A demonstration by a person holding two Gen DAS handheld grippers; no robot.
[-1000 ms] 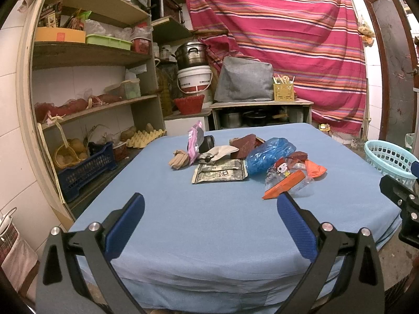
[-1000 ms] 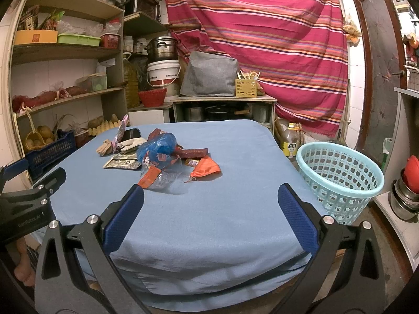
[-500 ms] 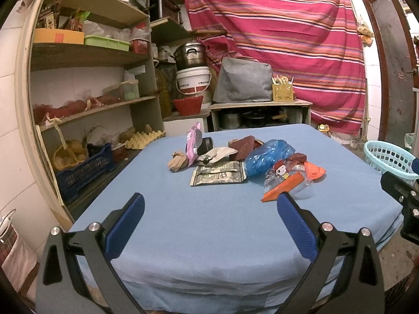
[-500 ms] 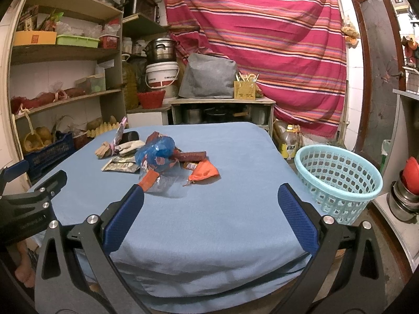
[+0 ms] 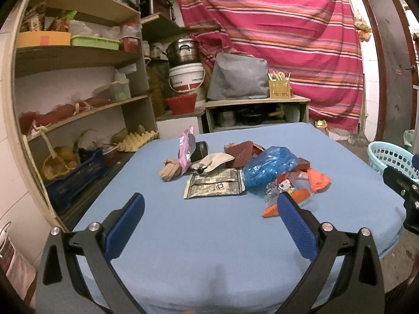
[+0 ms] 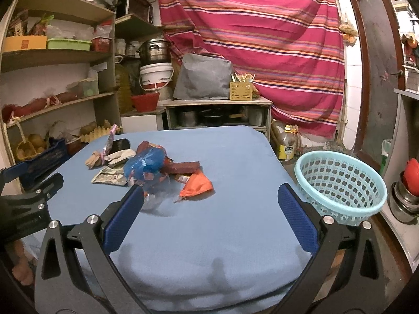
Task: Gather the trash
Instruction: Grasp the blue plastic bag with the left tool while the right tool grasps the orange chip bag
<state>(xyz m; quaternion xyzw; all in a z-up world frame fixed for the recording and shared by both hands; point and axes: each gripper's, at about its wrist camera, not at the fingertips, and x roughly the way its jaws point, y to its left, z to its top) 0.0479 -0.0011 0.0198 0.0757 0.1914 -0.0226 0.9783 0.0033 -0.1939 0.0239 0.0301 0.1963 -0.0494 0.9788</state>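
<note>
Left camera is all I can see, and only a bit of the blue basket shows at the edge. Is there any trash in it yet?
Observer: No. The right camera shows the whole basket, and it is empty.
Operator: Is it sitting on the table?
Observer: No, it stands beside the table's right edge, not on it.
Operator: Is anything near it?
Observer: A bottle with a yellow label stands on the floor just behind it.

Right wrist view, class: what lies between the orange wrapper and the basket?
Only bare blue tablecloth up to the table's edge separates the orange wrapper from the turquoise basket, shown in the right wrist view.
</note>
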